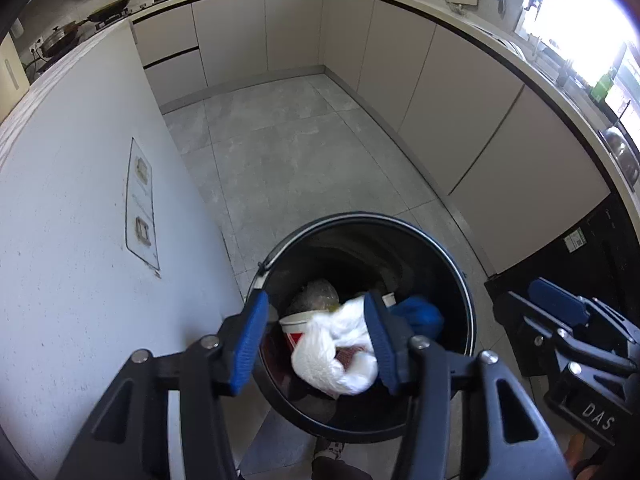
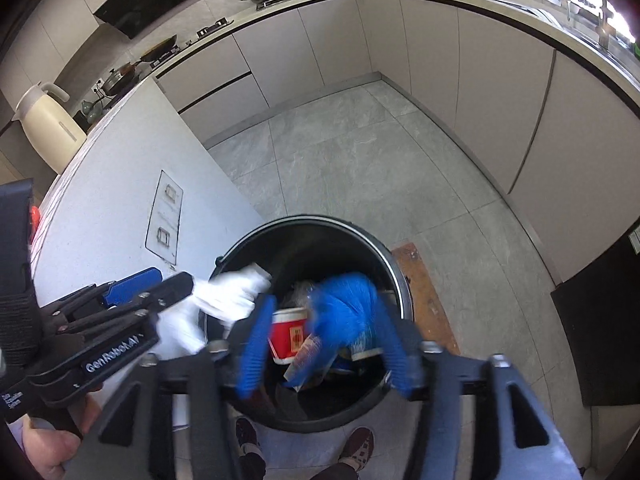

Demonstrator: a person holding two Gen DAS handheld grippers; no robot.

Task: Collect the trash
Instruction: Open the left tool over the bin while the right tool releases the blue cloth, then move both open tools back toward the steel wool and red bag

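A black round trash bin (image 1: 460, 276) stands on the floor below both grippers; it also shows in the right wrist view (image 2: 400, 280). My left gripper (image 1: 318, 340) is open over the bin, and a crumpled white plastic bag (image 1: 336, 356) hangs between its fingers against the right pad. My right gripper (image 2: 324, 340) is open over the bin, with a blurred blue wrapper (image 2: 348, 312) between its fingers, falling. Inside the bin lie a red and white paper cup (image 2: 288, 336), a clear plastic bag (image 1: 316, 292) and blue trash (image 1: 416, 312).
A white counter side panel (image 1: 80, 220) stands close on the left. Beige cabinets (image 1: 460, 112) run along the back and right. A dark appliance (image 2: 596, 340) stands at the right. A brown mat (image 2: 424, 292) lies beside the bin. The person's shoes (image 2: 356, 444) are below the bin.
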